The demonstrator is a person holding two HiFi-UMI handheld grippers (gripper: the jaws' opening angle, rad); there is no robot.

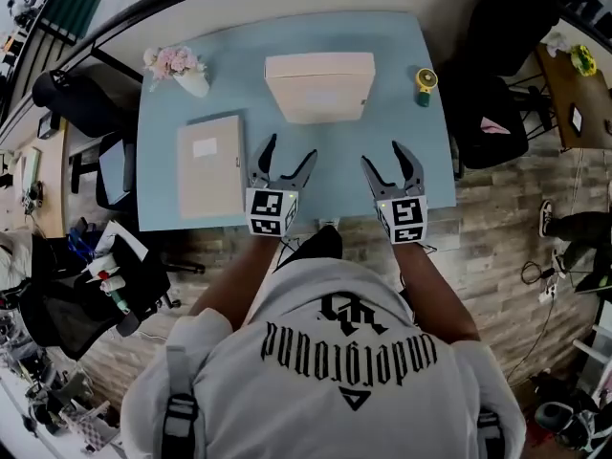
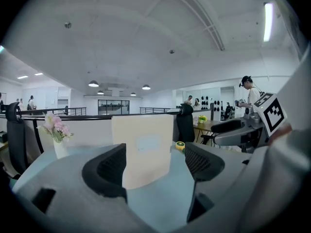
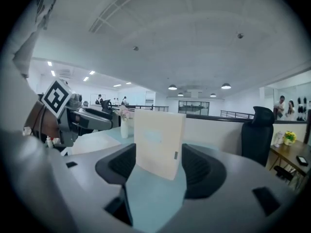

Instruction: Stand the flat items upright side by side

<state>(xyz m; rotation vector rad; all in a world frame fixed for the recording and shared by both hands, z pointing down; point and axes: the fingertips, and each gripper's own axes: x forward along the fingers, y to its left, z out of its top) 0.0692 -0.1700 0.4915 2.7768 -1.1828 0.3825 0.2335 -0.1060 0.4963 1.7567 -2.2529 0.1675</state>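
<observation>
- Both claws sit closest, each spread wide with nothing gripped: left claw (image 1: pixel 292 147) and right claw (image 1: pixel 382 153) hover over the near edge of the pale blue surface (image 1: pixel 402 122).
- Upright cream folder (image 1: pixel 320 86) stands ahead between the two claws, broad face toward them.
- Flat cream folder (image 1: pixel 209 165) lies just left of the left claw, long axis running away from the person.
- Flower vase (image 1: pixel 186 73) far left; open office, wood-look floor (image 1: pixel 497 218).

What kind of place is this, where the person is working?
Most likely an open-plan office or workshop hall. A light blue desk stands among black office chairs, another desk is nearby, and the gripper views show a wide room with ceiling lamps and a railing.
</observation>
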